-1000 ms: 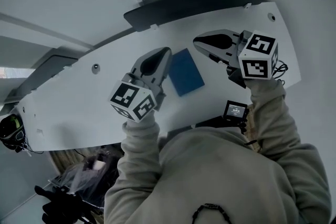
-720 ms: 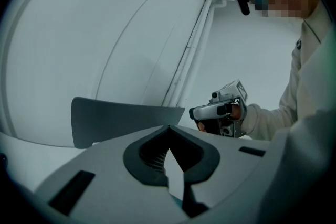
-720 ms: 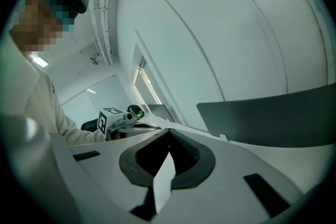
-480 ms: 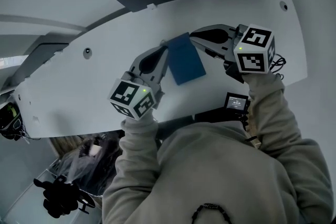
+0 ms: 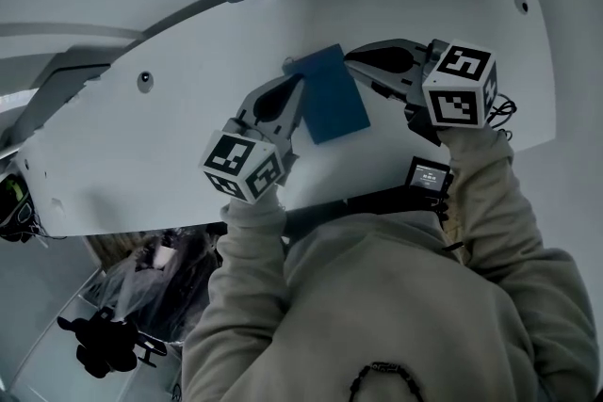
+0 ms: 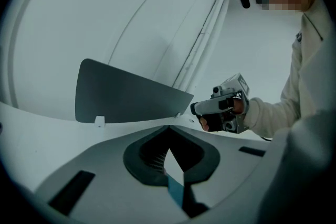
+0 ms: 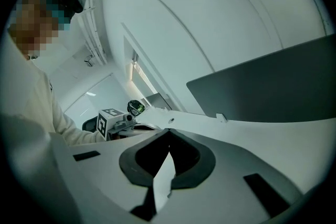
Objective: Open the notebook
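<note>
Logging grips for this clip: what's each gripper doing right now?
Left gripper: closed on the notebook, at one edge.
Right gripper: closed on the notebook, at the opposite edge.

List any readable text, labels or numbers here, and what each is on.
None can be read.
Small screen: lit characters, too small to read.
Marker cubes: square patterns only, no words.
Blue notebook: no print visible.

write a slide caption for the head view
Left gripper and right gripper each shut on an edge of the blue notebook over the white table.
</note>
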`<state>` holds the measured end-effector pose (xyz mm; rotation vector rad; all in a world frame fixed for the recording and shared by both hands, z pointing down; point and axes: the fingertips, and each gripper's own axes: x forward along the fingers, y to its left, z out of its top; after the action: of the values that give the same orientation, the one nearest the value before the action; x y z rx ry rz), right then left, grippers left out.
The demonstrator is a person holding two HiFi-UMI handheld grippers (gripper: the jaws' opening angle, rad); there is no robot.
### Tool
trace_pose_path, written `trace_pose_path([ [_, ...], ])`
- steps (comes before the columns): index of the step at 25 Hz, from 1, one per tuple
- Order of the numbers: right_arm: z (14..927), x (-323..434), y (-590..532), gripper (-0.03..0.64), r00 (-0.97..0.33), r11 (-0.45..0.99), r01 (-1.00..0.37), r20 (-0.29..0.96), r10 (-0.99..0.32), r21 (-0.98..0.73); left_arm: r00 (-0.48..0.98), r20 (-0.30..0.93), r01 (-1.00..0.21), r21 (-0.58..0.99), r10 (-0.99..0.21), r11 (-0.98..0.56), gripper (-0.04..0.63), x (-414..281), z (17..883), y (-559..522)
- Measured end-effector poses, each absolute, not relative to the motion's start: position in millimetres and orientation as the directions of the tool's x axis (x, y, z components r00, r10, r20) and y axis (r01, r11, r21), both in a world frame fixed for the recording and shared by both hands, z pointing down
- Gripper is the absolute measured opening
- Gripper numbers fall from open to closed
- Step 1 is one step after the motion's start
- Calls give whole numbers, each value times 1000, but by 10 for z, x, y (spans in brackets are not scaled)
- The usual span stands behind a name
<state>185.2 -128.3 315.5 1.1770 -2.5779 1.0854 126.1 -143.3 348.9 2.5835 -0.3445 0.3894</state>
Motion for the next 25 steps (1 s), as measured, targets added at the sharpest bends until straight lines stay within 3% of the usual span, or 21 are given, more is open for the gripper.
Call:
trace_pose_path([
  [25, 3867, 1894, -1181, 21, -698, 371, -687, 426, -575, -625, 899, 419, -350, 506, -130, -788, 2, 1025, 4204, -1251],
])
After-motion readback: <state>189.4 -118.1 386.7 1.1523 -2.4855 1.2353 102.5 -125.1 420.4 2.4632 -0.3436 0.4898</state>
